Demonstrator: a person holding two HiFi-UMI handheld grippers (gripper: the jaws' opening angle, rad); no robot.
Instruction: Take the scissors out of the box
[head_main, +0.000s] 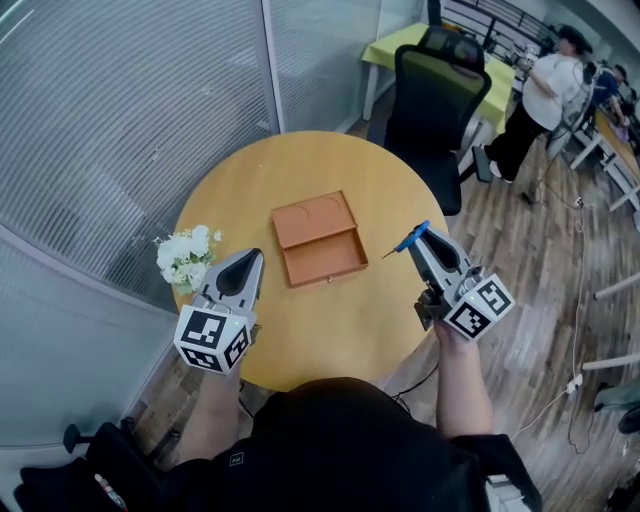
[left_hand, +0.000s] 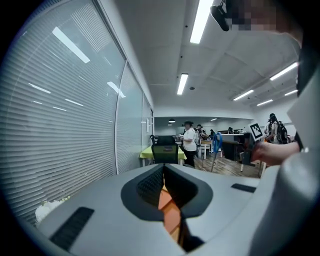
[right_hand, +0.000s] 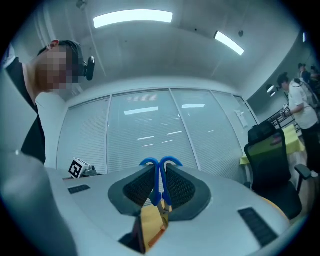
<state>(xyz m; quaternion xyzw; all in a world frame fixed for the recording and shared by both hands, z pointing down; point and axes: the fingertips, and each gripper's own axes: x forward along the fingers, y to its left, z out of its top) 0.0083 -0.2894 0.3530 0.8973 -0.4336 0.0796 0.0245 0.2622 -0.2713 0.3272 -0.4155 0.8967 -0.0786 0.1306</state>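
The orange box (head_main: 318, 240) lies open at the middle of the round wooden table (head_main: 230, 190), its tray empty as far as I can see. My right gripper (head_main: 420, 236) is raised over the table's right edge, shut on the blue-handled scissors (head_main: 408, 240), whose metal tip points toward the box. In the right gripper view the blue handles (right_hand: 160, 170) stick up between the pads. My left gripper (head_main: 252, 257) hovers at the table's left edge with its jaws together and nothing in them. In the left gripper view a strip of the box (left_hand: 170, 210) shows between the jaws.
A small bunch of white flowers (head_main: 187, 256) sits at the table's left rim, beside my left gripper. A black office chair (head_main: 432, 100) stands behind the table. A person (head_main: 540, 95) stands farther back on the right. Glass walls with blinds run along the left.
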